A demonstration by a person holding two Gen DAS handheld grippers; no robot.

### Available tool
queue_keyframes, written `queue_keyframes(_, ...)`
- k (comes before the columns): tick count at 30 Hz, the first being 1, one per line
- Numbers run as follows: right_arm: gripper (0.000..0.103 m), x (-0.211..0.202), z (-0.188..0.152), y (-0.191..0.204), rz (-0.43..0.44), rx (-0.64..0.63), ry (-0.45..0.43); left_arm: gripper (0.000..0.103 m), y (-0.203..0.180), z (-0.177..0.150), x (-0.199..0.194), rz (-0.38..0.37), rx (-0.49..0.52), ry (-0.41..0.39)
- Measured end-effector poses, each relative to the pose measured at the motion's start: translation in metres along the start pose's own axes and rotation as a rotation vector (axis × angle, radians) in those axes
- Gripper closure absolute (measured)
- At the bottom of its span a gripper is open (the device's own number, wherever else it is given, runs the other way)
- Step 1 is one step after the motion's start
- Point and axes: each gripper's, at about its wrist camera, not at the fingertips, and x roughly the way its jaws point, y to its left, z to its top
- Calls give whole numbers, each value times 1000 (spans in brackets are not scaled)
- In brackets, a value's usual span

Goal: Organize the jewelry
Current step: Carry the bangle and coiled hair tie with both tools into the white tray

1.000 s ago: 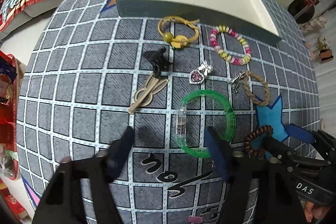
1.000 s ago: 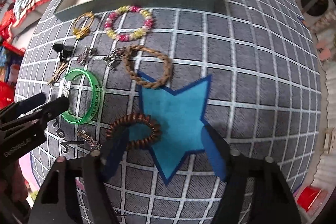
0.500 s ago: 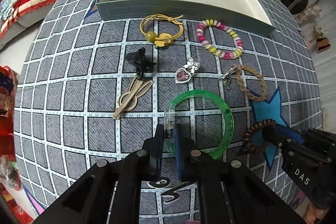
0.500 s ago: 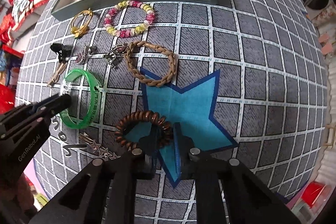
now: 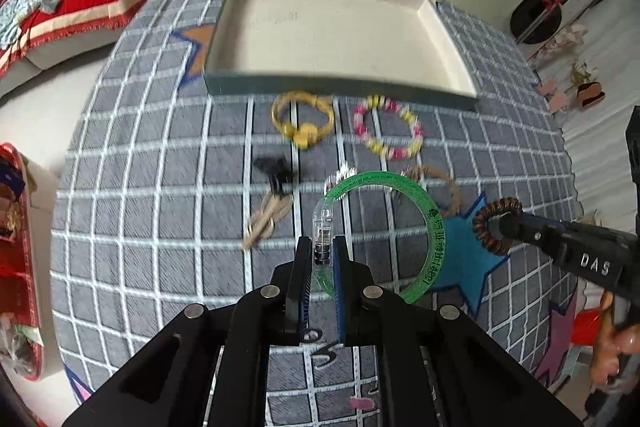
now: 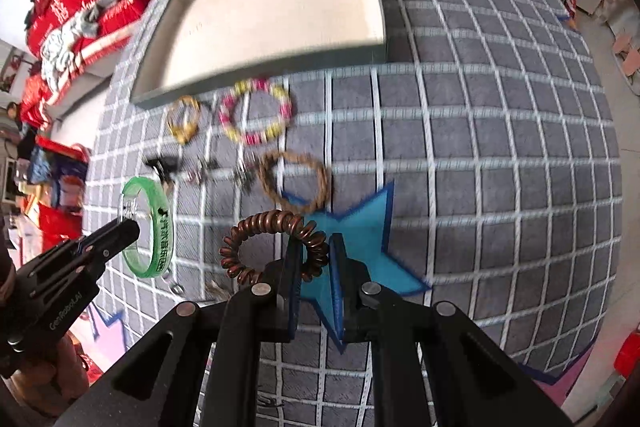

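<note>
Both grippers clamped on jewelry in front of the shallow tray.

The left gripper (image 5: 322, 259) has its jaws nearly closed on the clear clasp section of the green bangle (image 5: 430, 223), which hangs from the fingers above the gray checked cloth (image 5: 160, 187), nearer the camera than the tray (image 5: 340, 83). The right gripper (image 6: 314, 263) is pinched almost shut on the brown coil hair tie (image 6: 264, 223), held over the blue star (image 6: 360, 227), also on the near side of the tray. Just in front of the tray's near wall lie the yellow corded bracelet (image 5: 302, 119) and the pink-and-yellow beaded bracelet (image 5: 388, 127), side by side. Farther from the tray rest a black hair clip (image 5: 274, 171), a tan hairpin (image 5: 266, 219) and a brown braided bracelet (image 6: 294, 179).
</note>
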Motion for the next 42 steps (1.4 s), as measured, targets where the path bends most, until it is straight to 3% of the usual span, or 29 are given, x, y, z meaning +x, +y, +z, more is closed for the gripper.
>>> queue_keyframes(7,89,-26,46,4,29,5,-90,78,29,32,-29,-3,-19,-69)
queue_keyframes(15,89,-12,114,17,38,-6,-143,78,36,92,-25,44,4,-150)
queue_keyframes(24,89,35,167,7,35,32,-135,78,39,154,29,97,-57,-150)
queue_keyframes(35,89,87,203,-2,-7,18,-155,78,28,188,94,193,34,-112)
queue_keyframes(42,88,96,207,5,-39,-30,-156,78,15,190,103,271,131,-126)
